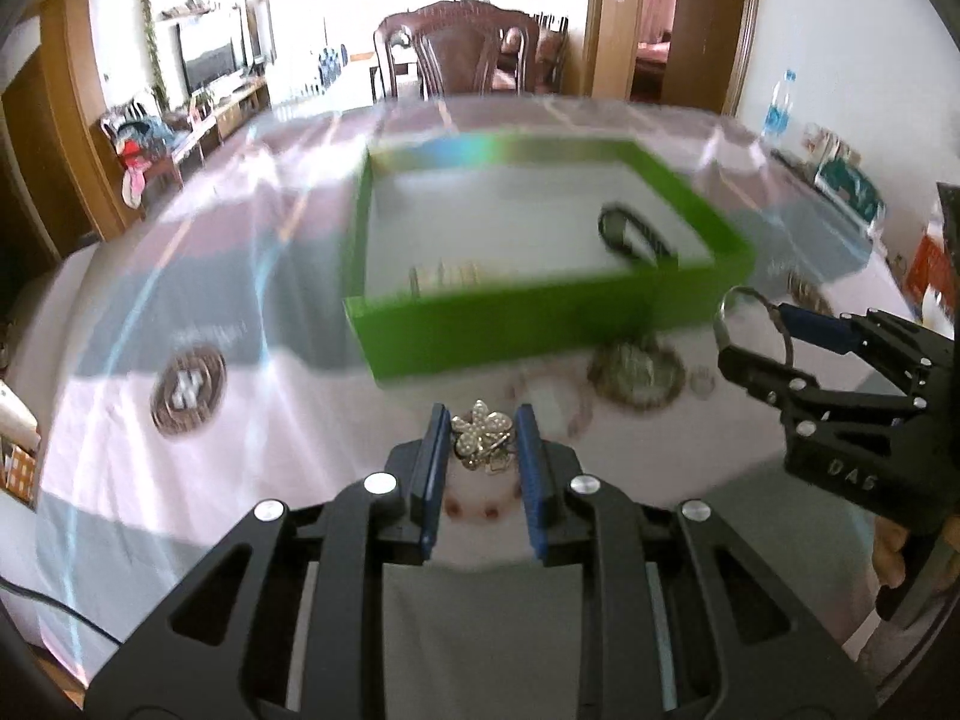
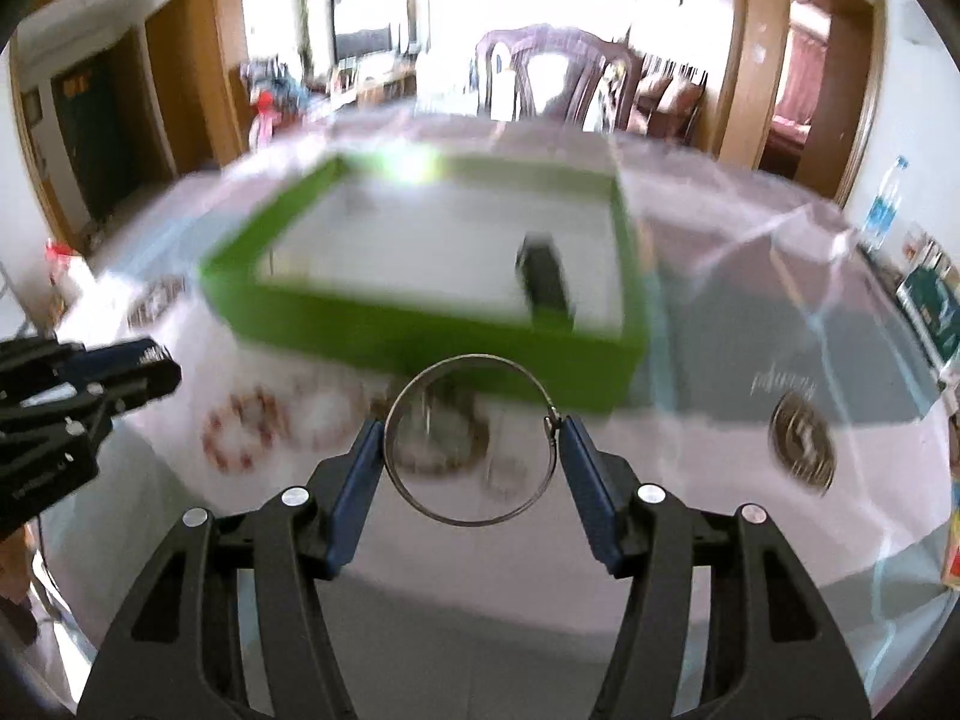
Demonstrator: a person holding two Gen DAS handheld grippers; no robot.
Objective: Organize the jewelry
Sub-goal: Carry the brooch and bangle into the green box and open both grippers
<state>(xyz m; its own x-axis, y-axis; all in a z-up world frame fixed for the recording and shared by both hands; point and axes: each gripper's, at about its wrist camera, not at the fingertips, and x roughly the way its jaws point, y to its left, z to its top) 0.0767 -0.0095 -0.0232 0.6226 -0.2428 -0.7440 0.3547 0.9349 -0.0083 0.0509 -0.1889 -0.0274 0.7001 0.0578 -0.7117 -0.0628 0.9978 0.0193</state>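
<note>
Over the pale plastic-covered table [image 1: 150, 312], at about seven o'clock from the green tray [image 1: 540, 324], the left gripper [image 1: 483, 420] has its blue pads pinched against a pearl flower brooch [image 1: 485, 433], lifted clear of the cloth. At the tray's five o'clock the right gripper [image 2: 474, 438] spans wider, its pads pressing both sides of a thin silver bangle [image 2: 474, 438]. Inside the tray lies a dark band [image 1: 630, 234] at its right side. More blurred jewelry [image 1: 636, 372] rests on the table just before the tray.
</note>
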